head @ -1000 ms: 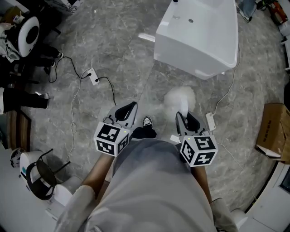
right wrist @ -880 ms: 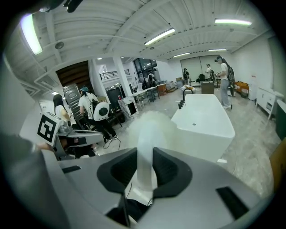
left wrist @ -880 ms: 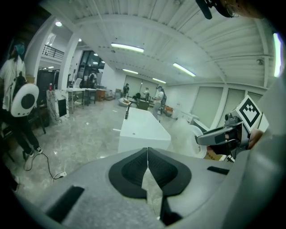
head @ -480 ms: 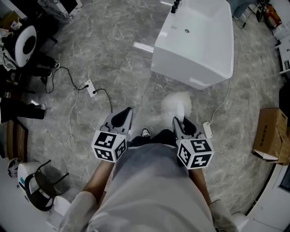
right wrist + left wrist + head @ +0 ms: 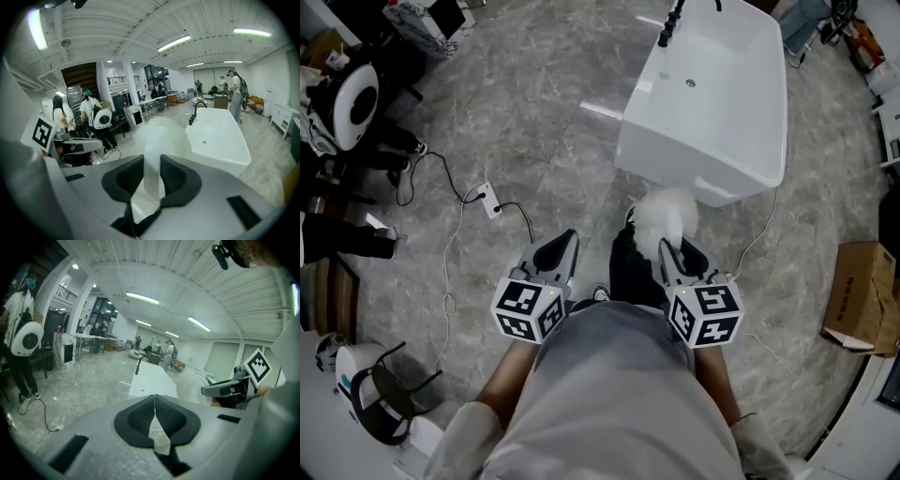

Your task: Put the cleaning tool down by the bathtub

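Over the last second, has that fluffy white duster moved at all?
Yes. The duster, clamped in the right gripper, has come nearer the bathtub: bare floor separated its fluffy head from the tub's near end before, now they nearly meet.

Head view. Grey marbled floor [image 5: 534, 122] fills the scene. Left of centre, a white power strip [image 5: 490, 200] lies on it, with a black cable [image 5: 523, 217] running from it toward the near side. Far left, a round white backpack [image 5: 349, 94] stands out among dark furniture. Near left corner, a white seat with a black frame [image 5: 373, 392]. At the right edge, an open cardboard box [image 5: 855, 298]. Left gripper view: ceiling light strips [image 5: 142, 297]; at the left a person carries the white backpack [image 5: 29, 341].
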The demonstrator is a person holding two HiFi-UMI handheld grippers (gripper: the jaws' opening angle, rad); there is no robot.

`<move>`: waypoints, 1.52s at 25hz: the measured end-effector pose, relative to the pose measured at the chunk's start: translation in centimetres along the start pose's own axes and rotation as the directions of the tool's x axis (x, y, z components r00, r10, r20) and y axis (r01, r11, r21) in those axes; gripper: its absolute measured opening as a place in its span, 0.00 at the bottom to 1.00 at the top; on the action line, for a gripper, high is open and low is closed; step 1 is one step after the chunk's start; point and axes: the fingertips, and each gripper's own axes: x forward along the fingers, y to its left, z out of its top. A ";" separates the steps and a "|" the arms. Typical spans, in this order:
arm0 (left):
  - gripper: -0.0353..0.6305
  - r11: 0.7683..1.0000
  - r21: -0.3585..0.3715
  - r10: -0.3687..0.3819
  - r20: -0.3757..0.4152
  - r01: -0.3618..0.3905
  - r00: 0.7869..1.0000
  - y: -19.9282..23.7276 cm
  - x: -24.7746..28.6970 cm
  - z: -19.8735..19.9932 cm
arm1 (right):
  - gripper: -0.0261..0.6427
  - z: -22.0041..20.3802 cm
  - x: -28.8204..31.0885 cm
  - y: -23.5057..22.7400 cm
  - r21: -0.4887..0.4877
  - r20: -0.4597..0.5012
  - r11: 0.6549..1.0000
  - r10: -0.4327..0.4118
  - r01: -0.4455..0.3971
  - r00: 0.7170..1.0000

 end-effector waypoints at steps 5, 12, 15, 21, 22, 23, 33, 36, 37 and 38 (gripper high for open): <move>0.07 1.000 0.010 0.011 0.009 -0.011 1.000 1.6 3.7 2.7 | 0.16 3.5 3.7 -2.8 -0.031 0.014 0.999 0.009 -0.009 1.000; 0.07 1.000 0.016 0.027 0.005 -0.027 1.000 3.4 10.2 6.7 | 0.16 8.6 9.5 -8.2 -0.045 0.005 0.998 0.034 -0.034 0.999; 0.07 0.999 0.013 0.045 -0.007 -0.045 0.999 4.3 12.9 8.0 | 0.16 10.2 11.9 -10.3 -0.037 -0.009 0.998 0.048 -0.048 0.999; 0.07 0.998 0.017 0.066 -0.002 -0.066 0.998 5.5 17.4 11.5 | 0.16 13.0 16.5 -13.6 -0.016 -0.012 0.997 0.081 -0.081 0.997; 0.07 0.997 0.024 0.071 -0.002 -0.071 0.997 5.8 18.1 12.1 | 0.16 13.6 17.2 -14.0 -0.015 -0.009 0.996 0.086 -0.086 0.996; 0.07 0.997 0.031 0.075 -0.002 -0.075 0.997 6.1 18.7 12.8 | 0.16 14.3 18.0 -14.5 -0.016 -0.005 0.996 0.090 -0.090 0.996; 0.07 0.995 0.071 0.072 -0.003 -0.072 0.997 6.8 26.8 17.4 | 0.16 18.2 24.6 -19.4 -0.006 -0.004 0.993 0.117 -0.117 0.993; 0.07 0.994 0.080 0.070 -0.001 -0.070 0.998 7.1 28.8 18.4 | 0.16 18.9 26.0 -20.7 -0.006 -0.015 0.993 0.120 -0.120 0.993; 0.07 0.994 0.080 0.071 -0.002 -0.070 0.997 7.2 29.4 18.7 | 0.16 19.2 26.5 -21.1 -0.006 -0.020 0.993 0.121 -0.121 0.992; 0.07 0.994 0.078 0.071 -0.002 -0.071 0.997 7.4 30.0 18.9 | 0.16 19.4 26.9 -21.5 -0.005 -0.025 0.992 0.123 -0.123 0.992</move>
